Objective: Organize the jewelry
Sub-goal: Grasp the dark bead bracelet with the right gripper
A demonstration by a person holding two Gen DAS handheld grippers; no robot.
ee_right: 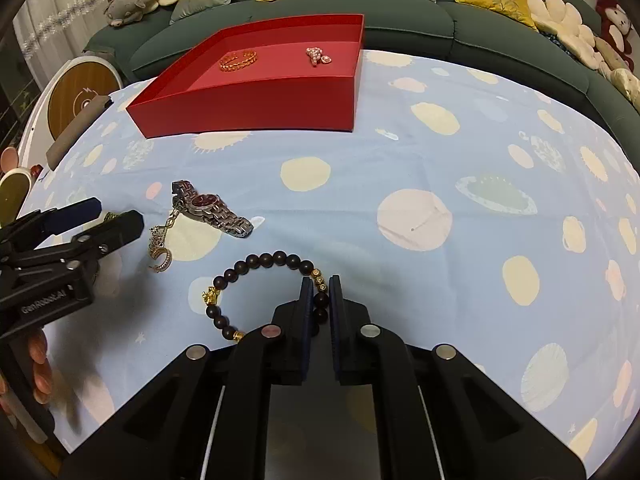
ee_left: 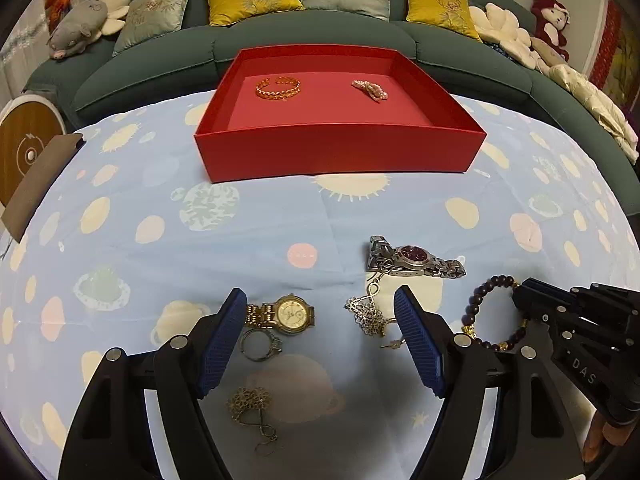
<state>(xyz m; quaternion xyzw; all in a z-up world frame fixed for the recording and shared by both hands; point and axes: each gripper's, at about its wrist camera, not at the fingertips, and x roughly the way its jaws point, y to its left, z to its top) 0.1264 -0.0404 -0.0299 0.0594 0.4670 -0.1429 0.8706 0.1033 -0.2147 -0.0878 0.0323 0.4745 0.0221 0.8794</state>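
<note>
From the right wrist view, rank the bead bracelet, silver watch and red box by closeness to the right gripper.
1. Bead bracelet: clamped in the right gripper.
2. Silver watch: up and left on the cloth.
3. Red box: farthest, by the sofa.

Left hand-held gripper (ee_left: 320, 320): black angular frame, ribbed blue pads (ee_left: 416, 340), round silver bolts; right hand-held gripper (ee_right: 320, 304): the same black build, dark blue pads, silver bolts; white lettering shows on each black body from the other's view.
</note>
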